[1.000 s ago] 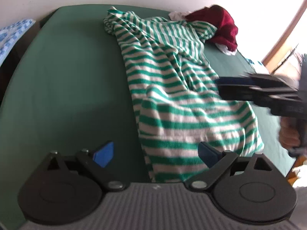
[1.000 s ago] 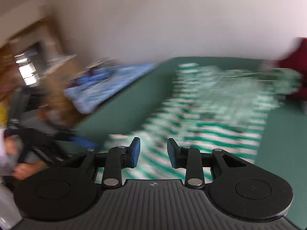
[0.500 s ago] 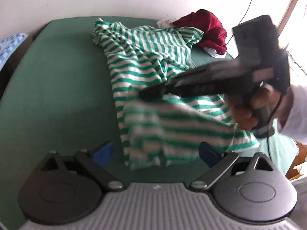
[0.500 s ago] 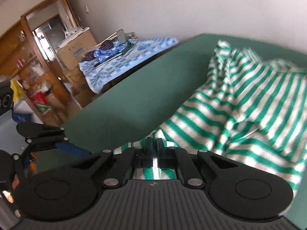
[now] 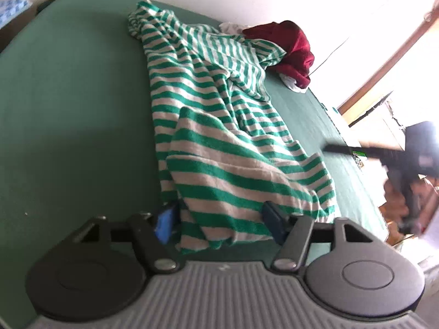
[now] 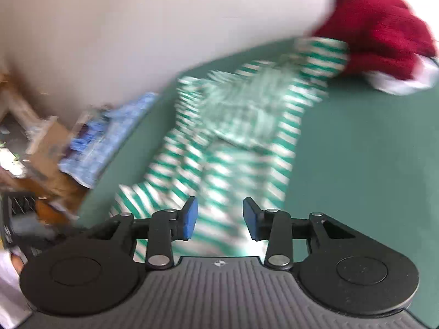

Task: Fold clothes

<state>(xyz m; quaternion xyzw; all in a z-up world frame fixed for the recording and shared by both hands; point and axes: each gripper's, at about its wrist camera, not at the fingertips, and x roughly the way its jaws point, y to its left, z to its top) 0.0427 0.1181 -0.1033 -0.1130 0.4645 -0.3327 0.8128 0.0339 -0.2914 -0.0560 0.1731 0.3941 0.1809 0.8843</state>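
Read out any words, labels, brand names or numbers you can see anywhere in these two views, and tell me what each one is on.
No text can be read in either view.
A small pale mark on the grey ribbed body behind the right tongs: a symbol, not letters.
A small green and white item past the green bed: too small and blurred to read.
The cardboard box: blurred, nothing legible.

Daylight glare at right; right view perhaps motion-blurred.

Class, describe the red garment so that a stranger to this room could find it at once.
Start at the green bed and follow the striped top to its far end by the white wall. The red garment lies bunched there on white cloth; it alone is plain dark red.
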